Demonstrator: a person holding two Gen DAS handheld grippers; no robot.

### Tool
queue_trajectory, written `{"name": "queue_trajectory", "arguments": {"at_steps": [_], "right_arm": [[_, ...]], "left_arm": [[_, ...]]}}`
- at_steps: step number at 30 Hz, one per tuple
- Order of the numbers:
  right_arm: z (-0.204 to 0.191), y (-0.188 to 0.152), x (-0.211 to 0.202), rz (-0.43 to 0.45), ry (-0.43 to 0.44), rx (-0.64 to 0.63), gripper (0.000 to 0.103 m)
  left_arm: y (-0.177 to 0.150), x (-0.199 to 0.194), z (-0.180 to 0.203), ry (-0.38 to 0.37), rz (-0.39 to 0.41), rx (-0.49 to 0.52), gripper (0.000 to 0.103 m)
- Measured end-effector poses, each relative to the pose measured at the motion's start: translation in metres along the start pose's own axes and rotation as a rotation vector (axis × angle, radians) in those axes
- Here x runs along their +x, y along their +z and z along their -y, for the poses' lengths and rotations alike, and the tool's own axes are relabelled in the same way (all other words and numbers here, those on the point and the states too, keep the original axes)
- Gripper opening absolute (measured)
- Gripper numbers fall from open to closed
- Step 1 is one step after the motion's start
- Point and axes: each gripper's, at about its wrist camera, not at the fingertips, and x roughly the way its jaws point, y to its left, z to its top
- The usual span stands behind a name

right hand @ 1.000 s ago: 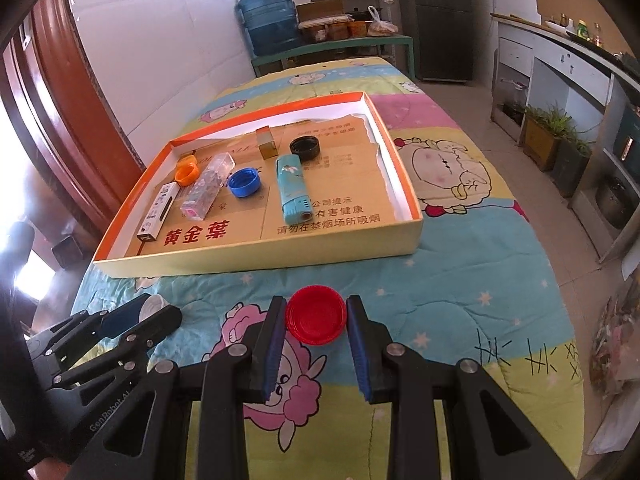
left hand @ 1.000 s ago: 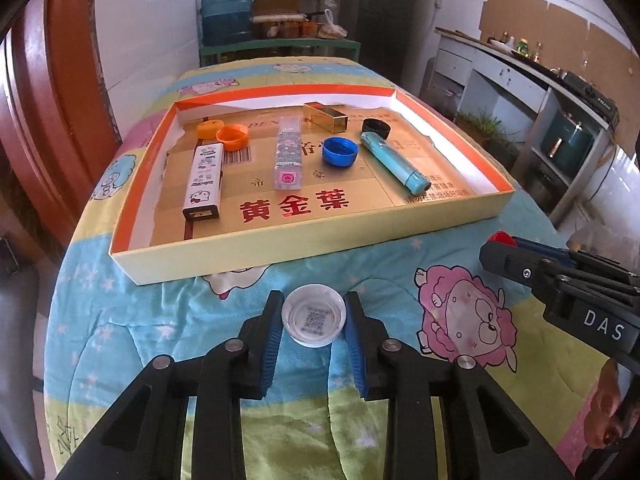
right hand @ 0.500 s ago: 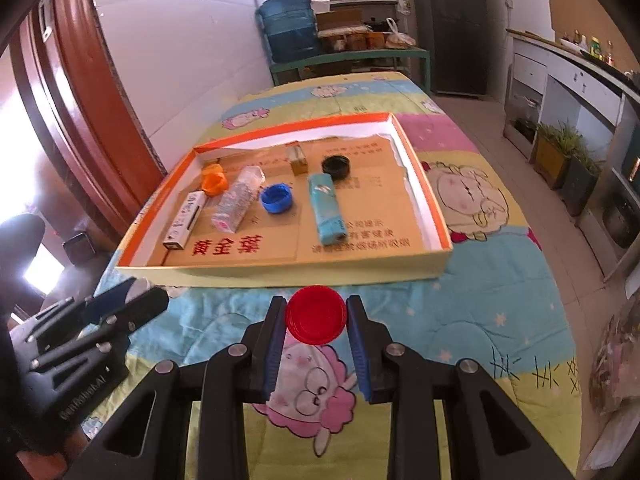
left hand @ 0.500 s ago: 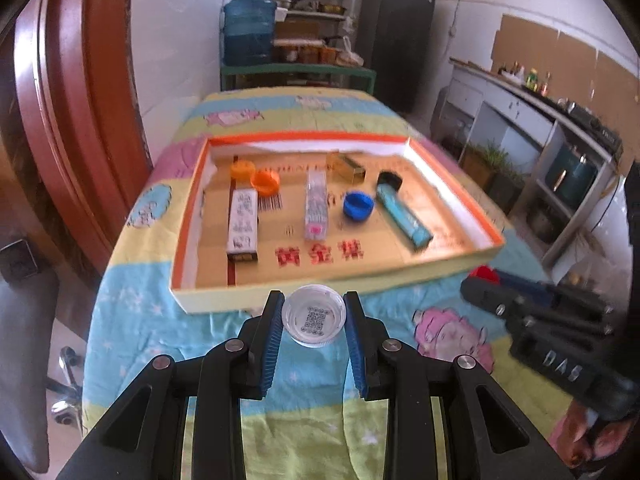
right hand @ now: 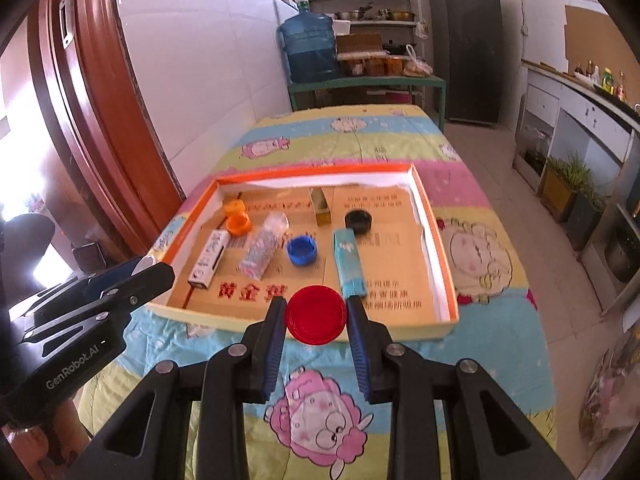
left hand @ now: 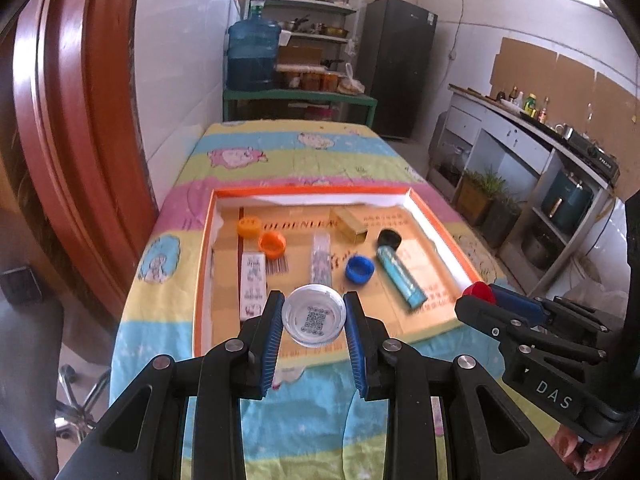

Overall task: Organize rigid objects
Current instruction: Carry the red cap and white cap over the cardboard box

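Behind the bench (left hand: 304, 148) with its cartoon-sheep cloth (right hand: 400, 140) — blue water jug (left hand: 253, 56) beside cluttered shelves (left hand: 308, 4), black fridge (left hand: 400, 68) alongside; potted plants (right hand: 568, 184) low at right — red-brown door frame (left hand: 60, 120) left.

Both tongs have risen off the patterned counter (left hand: 320, 412) and come forward toward the cardboard tray (left hand: 202, 280). A second ago the left tongs (left hand: 314, 322) held the clear cap (left hand: 314, 316) low over the cloth, short of the tray's near wall; now the cap hangs over that wall, in front of the tray floor. Likewise the right tongs (right hand: 316, 316) have carried the red cap (right hand: 316, 314) from above the sheep print to the tray's near edge.
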Motion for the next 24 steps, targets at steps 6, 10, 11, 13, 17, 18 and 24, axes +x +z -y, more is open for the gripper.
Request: {"name": "queue_trajectory", "arguments": {"at_steps": [6, 10, 11, 13, 17, 18, 24], "right_arm": [[0.004, 0.017, -0.001, 0.027, -0.012, -0.006, 0.031], [0.009, 0.029, 0.001, 0.035, -0.025, -0.011, 0.031], [0.011, 0.032, 0.003, 0.036, -0.026, -0.010, 0.031], [0.014, 0.037, 0.006, 0.035, -0.029, -0.010, 0.031], [0.019, 0.043, 0.014, 0.030, -0.038, -0.011, 0.031], [0.020, 0.044, 0.016, 0.029, -0.038, -0.012, 0.031], [0.034, 0.057, 0.031, 0.015, -0.041, -0.008, 0.031]], "left_arm": [[0.021, 0.001, 0.003, 0.006, 0.029, 0.005, 0.031], [0.033, 0.007, 0.003, 0.008, 0.032, 0.000, 0.031], [0.037, 0.010, 0.002, 0.009, 0.033, -0.003, 0.031], [0.043, 0.013, 0.001, 0.009, 0.038, -0.013, 0.031], [0.056, 0.024, 0.000, 0.007, 0.039, -0.022, 0.031], [0.059, 0.027, -0.001, 0.006, 0.037, -0.023, 0.031], [0.076, 0.051, -0.003, 0.003, 0.015, -0.028, 0.031]]}}
